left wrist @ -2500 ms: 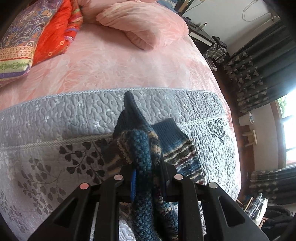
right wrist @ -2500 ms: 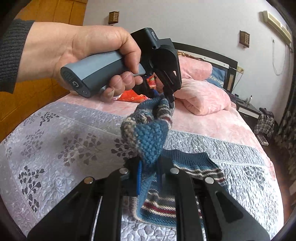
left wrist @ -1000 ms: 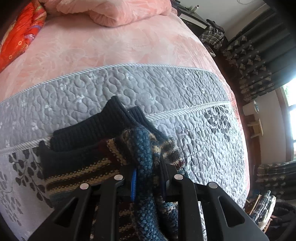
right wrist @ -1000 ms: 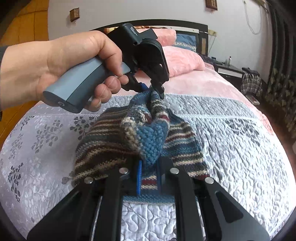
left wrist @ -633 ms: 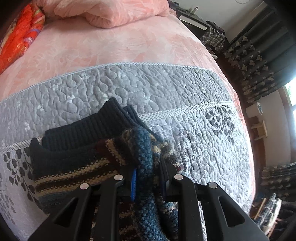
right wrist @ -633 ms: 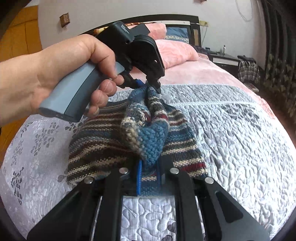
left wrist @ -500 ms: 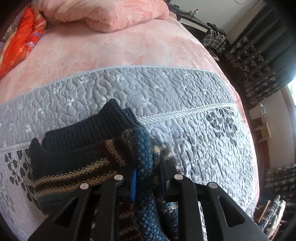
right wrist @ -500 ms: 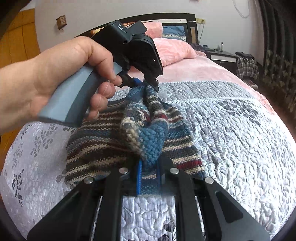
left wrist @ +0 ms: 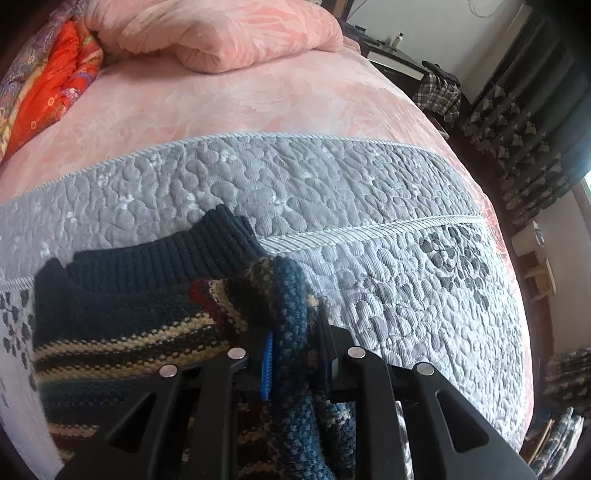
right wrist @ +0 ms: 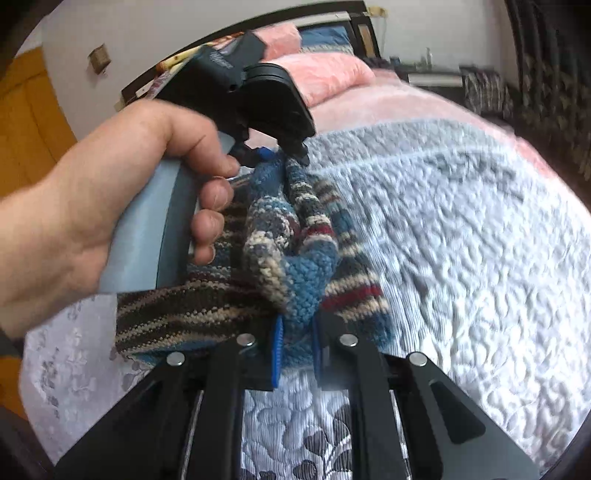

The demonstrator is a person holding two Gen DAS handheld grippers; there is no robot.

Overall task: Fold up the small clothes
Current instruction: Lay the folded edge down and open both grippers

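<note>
knitted wool, blue with cream and dark red flecks, is pinched between the fingers of the left gripper [left wrist: 295, 363]; the bunched edge of the striped sweater [left wrist: 122, 332] rises between the two blue pads and curls over them. in the right wrist view the right gripper [right wrist: 297, 349] is likewise closed on a thick blue fold of the same sweater [right wrist: 295, 266], the cloth squeezed between its pads. the two grips sit close together, with a twisted ridge of knit running from one to the other. a hand [right wrist: 92, 221] wraps the grey handle of the left gripper, its black head pointing down into the wool.

outward from the fingers, the rest of the sweater lies flat on the bed, its brown, cream and blue stripes spreading to the left, and a dark navy ribbed cuff or hem [left wrist: 162, 258] at its far edge. under it is a grey quilted bedspread [left wrist: 388, 229] with a corded border and dark leaf print. beyond that come a pink blanket [left wrist: 221, 103], a pink pillow [left wrist: 236, 33] and an orange patterned cushion [left wrist: 55, 88]. dark curtains [left wrist: 524, 122] hang at the right.
</note>
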